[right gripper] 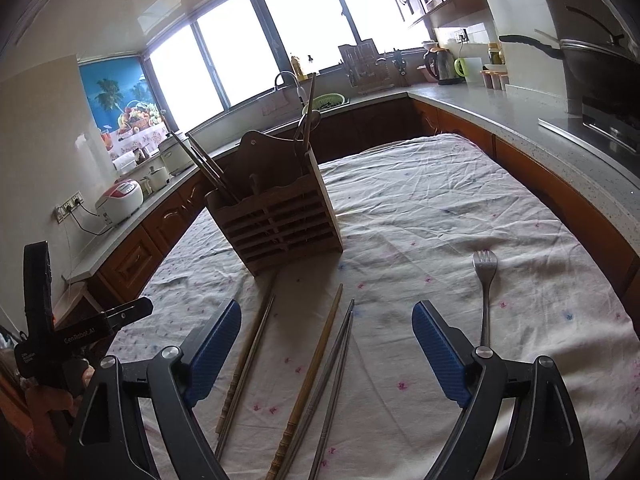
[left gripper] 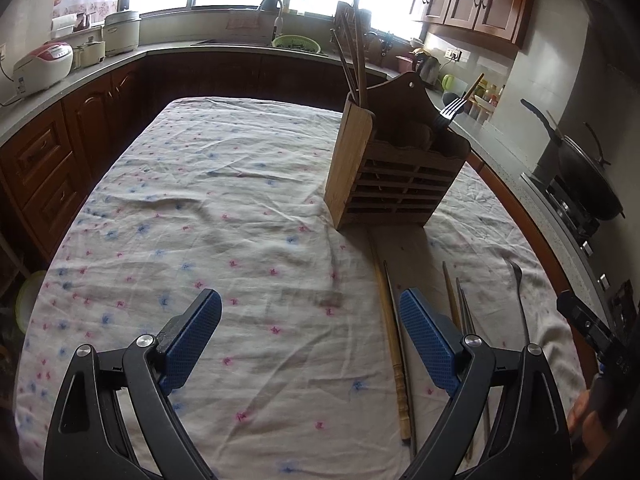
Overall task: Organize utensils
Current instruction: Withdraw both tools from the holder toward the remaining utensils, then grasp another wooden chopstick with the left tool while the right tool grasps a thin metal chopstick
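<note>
A slatted wooden utensil holder (left gripper: 396, 176) (right gripper: 280, 220) stands on the flowered tablecloth (left gripper: 200, 200); chopsticks and a fork (left gripper: 450, 110) stick up from it. On the cloth in front of it lie a wooden chopstick (right gripper: 320, 356), a metal pair (right gripper: 340, 352), another pair (right gripper: 252, 348) further left, and a steel fork (right gripper: 485, 292). My right gripper (right gripper: 326, 316) hovers open over the loose chopsticks, with the fork just outside its right finger. My left gripper (left gripper: 310, 304) is open above bare cloth; a wooden chopstick (left gripper: 394, 344) lies by its right finger.
Kitchen counters (right gripper: 500, 112) wrap around the table on three sides. A rice cooker (left gripper: 42, 66) sits at the left, a kettle (right gripper: 438, 62) at the back, a wok on the stove (left gripper: 588, 176) at the right. The left half of the cloth holds no utensils.
</note>
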A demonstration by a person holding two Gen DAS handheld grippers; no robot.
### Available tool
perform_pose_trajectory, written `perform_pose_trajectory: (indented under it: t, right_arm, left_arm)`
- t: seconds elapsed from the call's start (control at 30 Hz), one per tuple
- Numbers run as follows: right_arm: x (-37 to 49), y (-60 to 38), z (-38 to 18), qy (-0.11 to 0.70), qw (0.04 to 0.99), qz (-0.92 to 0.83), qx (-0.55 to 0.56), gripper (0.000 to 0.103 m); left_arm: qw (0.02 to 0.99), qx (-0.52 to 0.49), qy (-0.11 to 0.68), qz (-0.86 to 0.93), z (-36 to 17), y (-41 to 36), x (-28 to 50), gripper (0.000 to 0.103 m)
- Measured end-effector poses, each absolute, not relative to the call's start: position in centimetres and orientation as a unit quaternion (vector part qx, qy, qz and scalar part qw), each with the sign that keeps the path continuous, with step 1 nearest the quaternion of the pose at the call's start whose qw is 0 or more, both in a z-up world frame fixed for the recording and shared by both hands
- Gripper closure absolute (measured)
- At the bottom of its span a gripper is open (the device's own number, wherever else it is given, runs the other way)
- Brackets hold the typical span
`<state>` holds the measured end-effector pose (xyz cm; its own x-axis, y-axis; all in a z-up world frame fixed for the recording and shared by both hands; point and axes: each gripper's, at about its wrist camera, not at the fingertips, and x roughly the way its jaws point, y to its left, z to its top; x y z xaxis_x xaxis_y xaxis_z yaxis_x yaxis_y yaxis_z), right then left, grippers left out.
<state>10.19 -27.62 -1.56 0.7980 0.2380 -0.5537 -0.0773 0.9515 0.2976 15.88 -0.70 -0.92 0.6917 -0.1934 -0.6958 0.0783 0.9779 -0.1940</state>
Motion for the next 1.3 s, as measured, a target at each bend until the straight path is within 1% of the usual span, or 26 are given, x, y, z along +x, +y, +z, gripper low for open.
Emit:
perform_pose_trajectory:
  t: [0.03, 0.1, 0.13, 0.17, 0.2, 0.3, 0.33, 0.43, 0.63, 0.73, 0.9, 0.93, 1.03, 1.07, 1.17, 1.3]
  right_arm:
    - [10.3, -27.6, -1.8, 0.311, 0.938, 0.082, 0.129, 0.022]
    - [10.6, -27.6, -2.2, 0.322, 0.934, 0.081, 0.128, 0.039]
    - [10.8, -27.5, -2.5, 0.328, 0.933, 0.079, 0.128, 0.043]
    - [11.0, -27.5, -2.7, 0.334, 0.931, 0.079, 0.127, 0.05]
    - [11.1, -27.5, -3.0, 0.339, 0.929, 0.08, 0.127, 0.055]
    - [11.6, -27.4, -3.6, 0.351, 0.924, 0.082, 0.127, 0.062]
    - [11.7, -27.4, -3.8, 0.354, 0.923, 0.081, 0.126, 0.063]
    - [12.3, -27.3, -4.2, 0.363, 0.92, 0.082, 0.125, 0.065]
    - [13.1, -26.9, -4.8, 0.377, 0.915, 0.085, 0.118, 0.068]
    - [13.6, -26.6, -5.3, 0.388, 0.911, 0.086, 0.114, 0.07]
    - [14.4, -26.3, -6.7, 0.412, 0.901, 0.085, 0.106, 0.078]
    - [14.6, -26.2, -7.0, 0.417, 0.899, 0.085, 0.105, 0.079]
    - [15.0, -25.7, -7.7, 0.427, 0.894, 0.091, 0.097, 0.079]
    - [15.1, -25.5, -7.9, 0.432, 0.892, 0.092, 0.093, 0.08]
    - [15.7, -25.0, -8.6, 0.446, 0.888, 0.086, 0.077, 0.086]
    - [16.0, -25.2, -8.9, 0.45, 0.887, 0.076, 0.069, 0.093]
  left_arm:
    - [0.916, -0.072, 0.386, -0.076, -1.0, -0.9, 16.0, 0.01]
    - [0.916, -0.065, 0.389, -0.08, -1.1, -1.4, 16.2, 0.01]
    - [0.915, -0.061, 0.391, -0.082, -1.2, -1.6, 16.4, 0.01]
    - [0.914, -0.057, 0.393, -0.084, -1.3, -1.9, 16.7, 0.01]
    - [0.913, -0.054, 0.395, -0.086, -1.5, -2.1, 16.9, 0.011]
    - [0.909, -0.044, 0.405, -0.091, -1.8, -2.9, 17.9, 0.016]
    - [0.907, -0.042, 0.409, -0.093, -1.9, -3.1, 18.2, 0.02]
    - [0.901, -0.037, 0.421, -0.097, -2.3, -3.7, 19.4, 0.025]
    - [0.894, -0.029, 0.435, -0.099, -3.1, -4.7, 21.4, 0.04]
    - [0.891, -0.025, 0.442, -0.101, -3.5, -5.3, 22.3, 0.042]
    - [0.886, -0.012, 0.451, -0.102, -4.4, -6.5, 23.8, 0.051]
    - [0.886, -0.007, 0.453, -0.103, -4.5, -6.8, 24.1, 0.053]
    - [0.884, 0.004, 0.456, -0.101, -5.1, -7.6, 25.2, 0.055]
    - [0.883, 0.007, 0.458, -0.101, -5.3, -7.8, 25.5, 0.057]
    - [0.879, 0.011, 0.465, -0.104, -6.0, -8.4, 26.4, 0.063]
    - [0.874, 0.021, 0.473, -0.106, -7.0, -9.2, 27.5, 0.066]
